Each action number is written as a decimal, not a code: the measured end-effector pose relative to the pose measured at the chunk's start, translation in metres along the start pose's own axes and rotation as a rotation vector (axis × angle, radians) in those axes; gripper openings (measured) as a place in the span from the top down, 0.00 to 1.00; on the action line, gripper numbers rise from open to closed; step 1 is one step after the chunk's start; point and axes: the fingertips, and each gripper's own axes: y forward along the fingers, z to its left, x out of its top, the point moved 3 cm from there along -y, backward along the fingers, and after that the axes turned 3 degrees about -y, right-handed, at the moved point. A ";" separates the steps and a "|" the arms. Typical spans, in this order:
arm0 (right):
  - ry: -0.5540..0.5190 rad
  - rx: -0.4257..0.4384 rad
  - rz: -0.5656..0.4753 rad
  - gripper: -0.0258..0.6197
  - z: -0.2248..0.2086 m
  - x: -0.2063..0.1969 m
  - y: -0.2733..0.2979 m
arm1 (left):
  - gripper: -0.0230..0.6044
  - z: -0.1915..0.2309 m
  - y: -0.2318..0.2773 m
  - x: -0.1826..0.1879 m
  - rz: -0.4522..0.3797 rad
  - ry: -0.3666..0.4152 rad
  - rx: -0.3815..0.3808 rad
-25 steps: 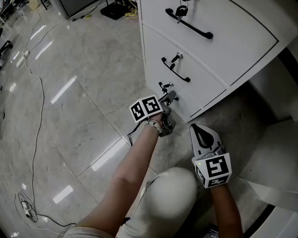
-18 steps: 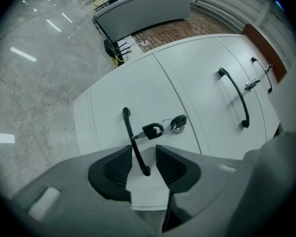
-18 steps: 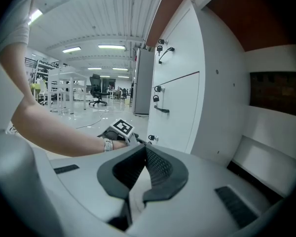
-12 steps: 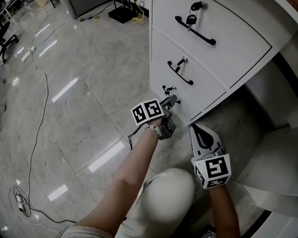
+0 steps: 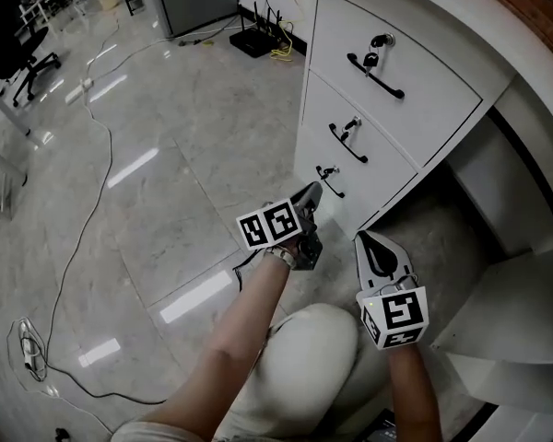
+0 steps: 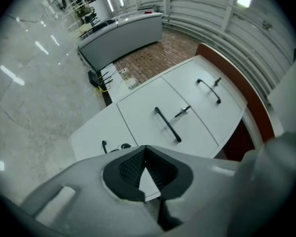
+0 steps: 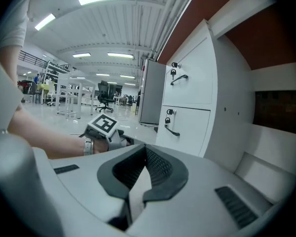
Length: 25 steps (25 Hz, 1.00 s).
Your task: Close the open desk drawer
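I count three drawers (image 5: 415, 81) in the white desk (image 5: 442, 7), each with one black handle (image 5: 376, 75). Keys (image 5: 380, 41) hang at the two upper ones; at the lowest I cannot tell. The bottom drawer (image 5: 311, 162), my task's thing, sits in line with the other two fronts, and no front stands out. I have two claws, each with one marker cube (image 5: 269, 224). The left claw (image 5: 311, 193) is near the bottom drawer's handle but apart from it. Its jaws have just been closing and the tips now meet, with nothing between them. The right claw (image 5: 364, 238) is near the desk's lower corner, also closed and empty. For moving, the floor (image 5: 166, 182) to the left is wide, with one cable (image 5: 28, 343) at its far left edge and a router (image 5: 263, 40) at the top. To the right, the space under the desk is narrower. The person's knee (image 5: 300, 357) lies low between the two arms. The left gripper view shows all three fronts from the front, with its own jaw covering part of the bottom handle. The right gripper view shows only the two upper drawers, from the side, and also the left claw's cube and hand (image 7: 96, 143). Only the head view shows the cable and the knee.
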 end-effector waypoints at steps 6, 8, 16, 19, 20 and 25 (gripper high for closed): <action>-0.020 -0.005 -0.061 0.94 0.002 0.032 -0.027 | 0.95 -0.063 -0.054 0.020 -0.080 0.274 -0.043; -0.006 -0.010 -0.086 0.94 0.002 0.040 -0.035 | 0.95 -0.089 -0.069 0.027 -0.104 0.373 -0.058; 0.026 -0.008 -0.126 0.94 0.007 0.064 -0.058 | 0.95 -0.169 -0.119 0.037 -0.158 0.694 -0.068; 0.028 -0.012 -0.149 0.94 0.008 0.078 -0.066 | 0.95 -0.193 -0.131 0.037 -0.174 0.770 -0.081; 0.024 -0.012 -0.158 0.94 0.008 0.083 -0.069 | 0.95 -0.200 -0.134 0.037 -0.180 0.794 -0.084; 0.024 -0.025 -0.198 0.94 0.009 0.104 -0.087 | 0.95 -0.233 -0.149 0.037 -0.214 0.909 -0.087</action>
